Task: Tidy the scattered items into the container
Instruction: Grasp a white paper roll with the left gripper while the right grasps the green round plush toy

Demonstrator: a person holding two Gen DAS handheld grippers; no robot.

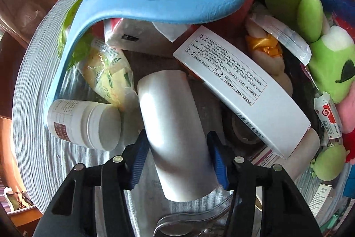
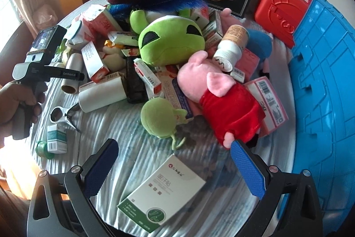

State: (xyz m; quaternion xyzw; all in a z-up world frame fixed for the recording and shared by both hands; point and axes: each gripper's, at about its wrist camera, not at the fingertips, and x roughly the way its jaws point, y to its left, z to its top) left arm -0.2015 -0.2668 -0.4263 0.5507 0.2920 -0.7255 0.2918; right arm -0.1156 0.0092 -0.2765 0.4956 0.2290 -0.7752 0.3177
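Clutter mostly unsorted; blue container (image 2: pixel 321 72) at three o'clock
Left gripper (image 1: pixel 177 161) clamped on white roll (image 1: pixel 175 132); right gripper (image 2: pixel 175 168) apart above white-green box (image 2: pixel 164 194)

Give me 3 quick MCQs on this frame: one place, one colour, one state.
1. Where does the white-and-green box lie?
A. inside the crate
B. on the cloth between the right tongs' fingers
C. on top of the green alien toy

2. What colour is the crate at the right edge?
A. blue
B. yellow
C. black

3. What is between the left tongs' fingers?
A. nothing
B. a pill bottle
C. a white roll

Answers: 1 B, the box lies flat on the striped cloth with the right tongs open around it. 2 A, its ribbed plastic wall is blue. 3 C, both blue pads flank the roll's sides.
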